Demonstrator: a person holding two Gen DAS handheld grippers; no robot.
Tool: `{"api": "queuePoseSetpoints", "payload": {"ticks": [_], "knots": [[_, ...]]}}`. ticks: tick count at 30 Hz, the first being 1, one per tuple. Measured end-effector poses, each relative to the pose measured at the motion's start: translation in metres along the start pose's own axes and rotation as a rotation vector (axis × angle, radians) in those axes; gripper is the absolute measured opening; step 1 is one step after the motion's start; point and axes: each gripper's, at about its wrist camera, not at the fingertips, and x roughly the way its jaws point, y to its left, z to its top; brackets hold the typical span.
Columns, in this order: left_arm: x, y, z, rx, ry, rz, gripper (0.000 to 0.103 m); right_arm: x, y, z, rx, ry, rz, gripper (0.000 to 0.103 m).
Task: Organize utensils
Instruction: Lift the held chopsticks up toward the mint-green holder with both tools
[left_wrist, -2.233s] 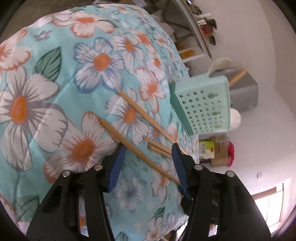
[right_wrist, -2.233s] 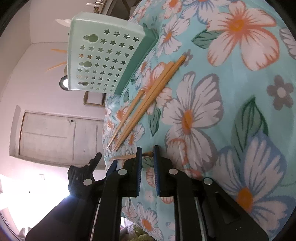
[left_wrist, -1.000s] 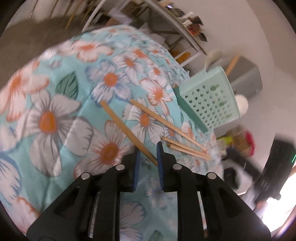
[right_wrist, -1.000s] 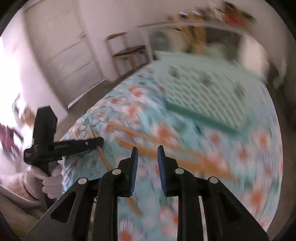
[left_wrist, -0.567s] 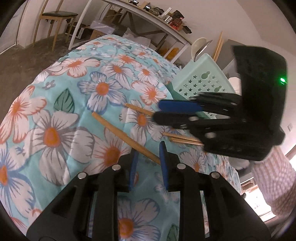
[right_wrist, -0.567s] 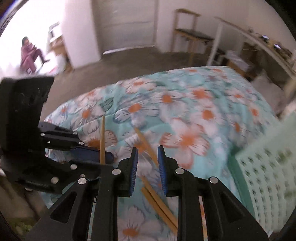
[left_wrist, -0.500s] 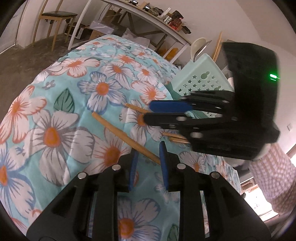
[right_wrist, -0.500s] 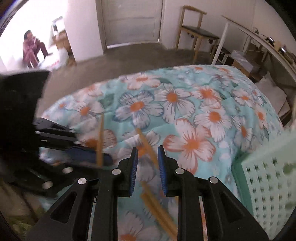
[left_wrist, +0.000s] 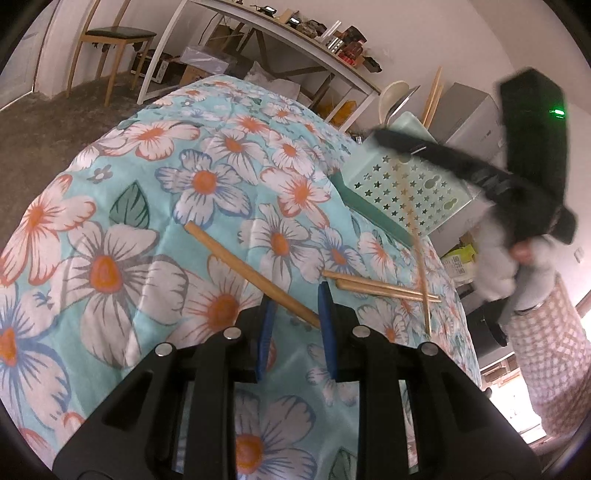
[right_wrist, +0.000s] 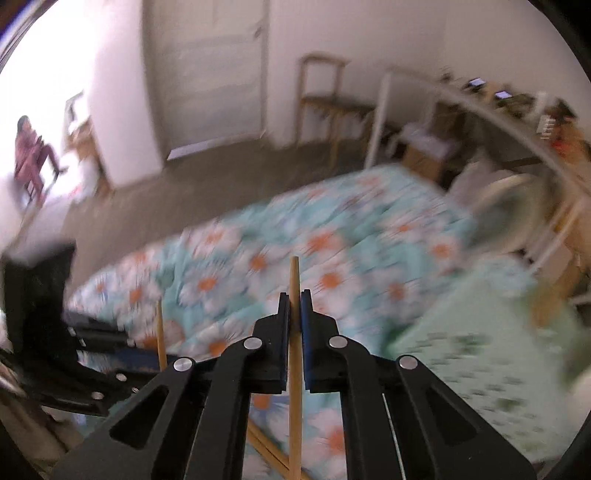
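My left gripper is shut on a wooden chopstick that slants up-left over the floral cloth. Two more chopsticks lie on the cloth just right of it. My right gripper is shut on another chopstick, held upright above the table; it shows blurred in the left wrist view, in front of the mint green utensil basket. The basket holds a white spoon and upright chopsticks.
The left gripper's body shows at lower left of the right wrist view. A wooden chair and a white shelf table stand beyond the table. A grey box sits behind the basket.
My right gripper has closed on a chopstick and lifted it off the cloth toward the basket. My left gripper still holds its chopstick in much the same place.
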Motion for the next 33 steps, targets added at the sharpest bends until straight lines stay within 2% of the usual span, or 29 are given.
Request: {"api": "queuePoseSetpoints", "payload": {"ticks": [4,9,15,18,23,29,33], "knots": [[-0.01,-0.008,0.005,0.002,-0.029,-0.005,0.019,-0.064,-0.02,0.0,0.112,-0.155,-0.069,0.006],[-0.025,-0.031,0.018,0.048,-0.085,-0.018,0.015,-0.118,-0.026,-0.022,0.245,-0.278,-0.133,0.006],[-0.037,-0.068,0.03,0.15,-0.119,-0.037,0.011,-0.145,-0.033,-0.067,0.392,-0.328,-0.188,0.006],[-0.043,-0.087,0.038,0.195,-0.128,-0.047,0.009,-0.161,-0.039,-0.081,0.46,-0.382,-0.184,0.006],[-0.055,-0.118,0.055,0.271,-0.163,-0.048,0.005,-0.184,-0.042,-0.094,0.498,-0.455,-0.195,0.006],[-0.063,-0.161,0.078,0.4,-0.232,0.014,0.005,-0.199,-0.041,-0.105,0.515,-0.505,-0.195,0.006],[-0.062,-0.183,0.086,0.466,-0.25,0.069,0.005,-0.205,-0.044,-0.111,0.518,-0.522,-0.19,0.006]]}}
